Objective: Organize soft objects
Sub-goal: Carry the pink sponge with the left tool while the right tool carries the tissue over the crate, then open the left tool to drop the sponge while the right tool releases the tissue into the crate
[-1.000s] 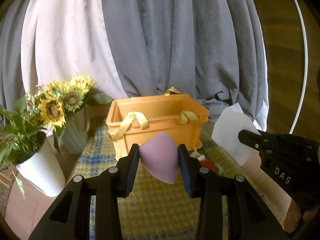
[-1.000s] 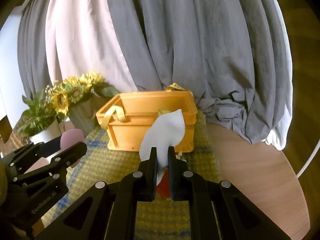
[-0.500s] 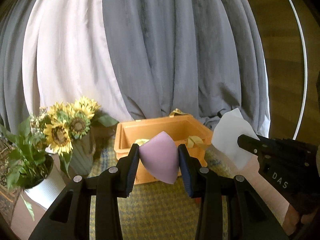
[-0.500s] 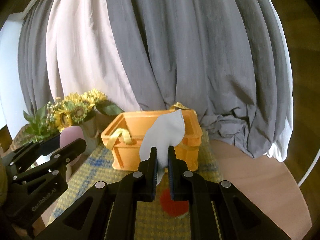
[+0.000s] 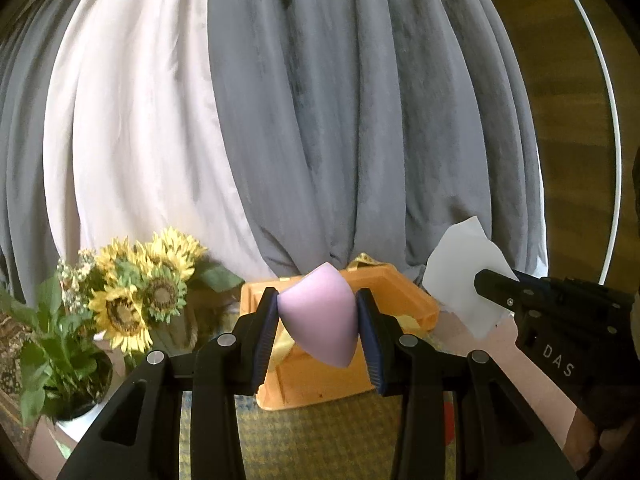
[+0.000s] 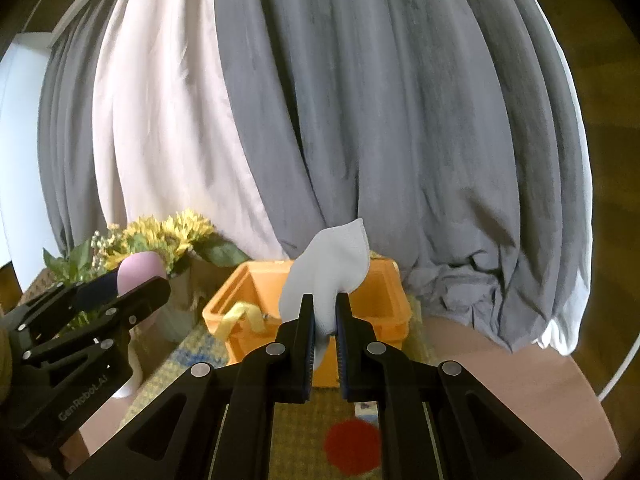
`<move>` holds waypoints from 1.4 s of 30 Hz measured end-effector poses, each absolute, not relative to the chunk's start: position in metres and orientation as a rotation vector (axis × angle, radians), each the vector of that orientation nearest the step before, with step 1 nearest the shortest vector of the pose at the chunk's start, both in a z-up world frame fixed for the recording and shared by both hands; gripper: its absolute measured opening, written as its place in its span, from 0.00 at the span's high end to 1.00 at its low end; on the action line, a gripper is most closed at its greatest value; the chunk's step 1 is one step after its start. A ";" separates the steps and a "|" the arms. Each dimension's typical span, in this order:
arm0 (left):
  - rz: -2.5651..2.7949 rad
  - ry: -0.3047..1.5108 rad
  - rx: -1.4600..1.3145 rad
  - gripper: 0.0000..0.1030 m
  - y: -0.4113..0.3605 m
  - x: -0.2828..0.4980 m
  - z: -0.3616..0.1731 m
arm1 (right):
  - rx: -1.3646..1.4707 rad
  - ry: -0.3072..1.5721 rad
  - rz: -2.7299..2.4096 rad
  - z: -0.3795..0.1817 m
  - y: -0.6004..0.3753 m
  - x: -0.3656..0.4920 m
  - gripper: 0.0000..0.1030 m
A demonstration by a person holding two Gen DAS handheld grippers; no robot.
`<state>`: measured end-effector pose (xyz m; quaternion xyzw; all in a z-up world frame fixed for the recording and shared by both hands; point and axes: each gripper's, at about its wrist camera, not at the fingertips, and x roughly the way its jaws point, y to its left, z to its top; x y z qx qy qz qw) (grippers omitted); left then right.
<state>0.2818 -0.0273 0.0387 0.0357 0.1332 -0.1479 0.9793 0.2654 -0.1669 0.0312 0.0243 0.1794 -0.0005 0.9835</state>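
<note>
Left gripper clamps pink sponge. Right gripper pinches white cloth. Both held w/ orange crate just behind.

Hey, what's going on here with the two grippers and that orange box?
A person is sorting soft items with a handheld gripper in each hand. The left gripper is shut on a pink sponge, and the right gripper pinches a pale cloth. Both are held in the air in front of the orange bin, which sits on a checked mat beside sunflowers. Neither item is in the bin yet.
</note>
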 end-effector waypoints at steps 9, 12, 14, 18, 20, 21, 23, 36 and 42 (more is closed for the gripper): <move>-0.287 0.237 0.068 0.63 -0.024 0.310 0.047 | 0.030 0.344 0.013 0.037 -0.163 0.294 0.90; -0.283 0.234 0.063 0.63 -0.024 0.321 0.048 | 0.025 0.342 0.018 0.037 -0.160 0.303 0.90; -0.278 0.232 0.059 0.63 -0.024 0.330 0.048 | 0.020 0.340 0.018 0.037 -0.159 0.311 0.90; -0.267 0.240 0.047 0.63 -0.023 0.347 0.047 | 0.018 0.336 0.019 0.037 -0.157 0.326 0.90; -0.259 0.239 0.045 0.63 -0.023 0.356 0.046 | 0.020 0.337 0.019 0.036 -0.158 0.336 0.90; -0.256 0.240 0.044 0.63 -0.023 0.360 0.046 | 0.021 0.338 0.019 0.036 -0.158 0.340 0.90; -0.249 0.243 0.043 0.63 -0.024 0.368 0.045 | 0.023 0.342 0.018 0.034 -0.159 0.350 0.90; -0.217 0.301 0.051 0.63 -0.025 0.423 0.020 | 0.031 0.409 0.027 0.012 -0.165 0.410 0.90; -0.208 0.349 0.060 0.63 -0.030 0.449 0.002 | 0.040 0.455 0.025 -0.003 -0.170 0.437 0.90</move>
